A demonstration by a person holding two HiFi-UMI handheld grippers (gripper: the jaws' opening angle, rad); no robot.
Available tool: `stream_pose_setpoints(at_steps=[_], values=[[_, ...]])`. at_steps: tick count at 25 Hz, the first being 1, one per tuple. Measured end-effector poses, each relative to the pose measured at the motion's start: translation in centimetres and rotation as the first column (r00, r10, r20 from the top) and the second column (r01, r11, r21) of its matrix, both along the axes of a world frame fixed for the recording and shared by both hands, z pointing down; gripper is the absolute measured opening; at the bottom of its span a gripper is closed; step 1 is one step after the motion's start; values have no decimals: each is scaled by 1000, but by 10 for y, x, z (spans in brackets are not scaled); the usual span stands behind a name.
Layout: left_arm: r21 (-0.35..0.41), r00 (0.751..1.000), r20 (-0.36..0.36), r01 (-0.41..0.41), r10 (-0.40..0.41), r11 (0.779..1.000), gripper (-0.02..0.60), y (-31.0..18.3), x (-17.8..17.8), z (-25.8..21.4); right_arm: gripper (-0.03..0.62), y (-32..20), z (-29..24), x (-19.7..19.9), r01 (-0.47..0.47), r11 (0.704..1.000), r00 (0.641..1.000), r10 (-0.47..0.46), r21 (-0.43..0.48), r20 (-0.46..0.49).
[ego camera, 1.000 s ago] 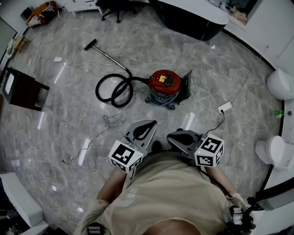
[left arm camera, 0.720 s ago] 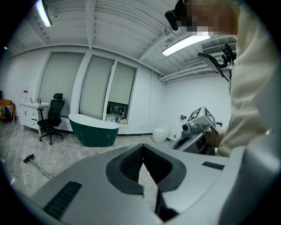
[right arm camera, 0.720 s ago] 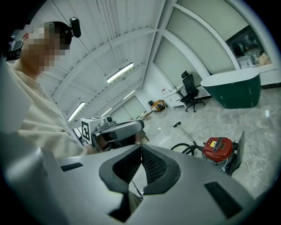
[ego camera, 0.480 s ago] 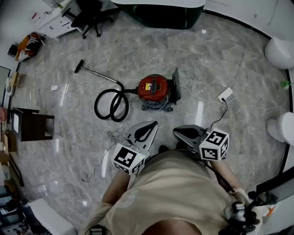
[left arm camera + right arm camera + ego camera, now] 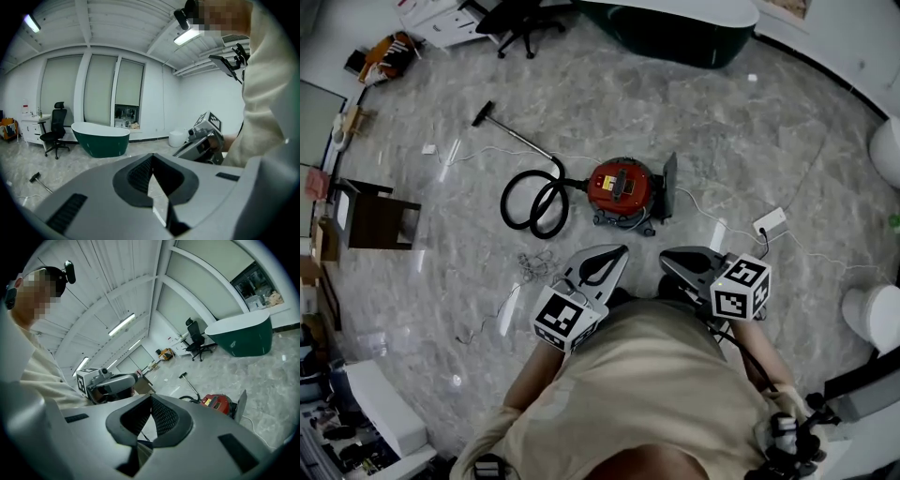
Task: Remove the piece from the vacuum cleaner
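The red canister vacuum cleaner (image 5: 619, 186) sits on the marble floor ahead of me, also seen in the right gripper view (image 5: 216, 402). Its black hose (image 5: 532, 202) loops to the left and runs into a thin wand with a floor head (image 5: 483, 113). A dark flat panel (image 5: 669, 186) stands upright against the vacuum's right side. My left gripper (image 5: 615, 253) and right gripper (image 5: 668, 257) are held side by side in front of my chest, short of the vacuum. Both are shut and empty, as the left gripper view (image 5: 152, 157) and the right gripper view (image 5: 151, 397) show.
A dark green bathtub (image 5: 675, 28) and an office chair (image 5: 520, 19) stand at the far side. A dark side table (image 5: 380, 220) is at the left. A white power strip (image 5: 772, 221) and loose cables (image 5: 534, 262) lie on the floor near the vacuum.
The whole scene has shifted as the person walks; the vacuum now lies slightly nearer to both grippers. Both grippers stay shut and side by side.
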State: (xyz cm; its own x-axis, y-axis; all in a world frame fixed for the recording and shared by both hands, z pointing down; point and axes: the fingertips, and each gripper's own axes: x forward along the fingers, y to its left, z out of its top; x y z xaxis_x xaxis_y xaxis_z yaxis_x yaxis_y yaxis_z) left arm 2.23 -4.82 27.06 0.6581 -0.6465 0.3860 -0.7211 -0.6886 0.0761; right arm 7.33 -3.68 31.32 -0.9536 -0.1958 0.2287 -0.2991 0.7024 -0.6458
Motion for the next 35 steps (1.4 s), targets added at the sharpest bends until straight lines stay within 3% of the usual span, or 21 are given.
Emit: stream_pose_setpoints(at_steps=[9,15,24,28,32,35], values=[[-6,998,66,13,-13,1000,-5,-49,-41,23,2,-28,23,-32,10,997,998,-15,-74,-58],[-50,997,39,-60,62,997,-5,-89,-88,40,2,-65,37,-65,-138,977,986,121,-159,-116],[-120,977,54,-199,206,973,-5,-146,-146,90,2,-89,63,-146,-184,956,973,144,-231,-179],[-155,964,93,-233,250,960,-5,-159,-148,121,2,-95,102,-141,-232,930,952,156,-286,-265],[-259,971,118,-173,209,950,-5,-182,-146,176,2,-128,168,-104,-338,893,890,201,-297,-409],[-331,970,133,-148,202,932,-5,-182,-141,209,2,-145,200,-78,-381,873,865,219,-305,-452]])
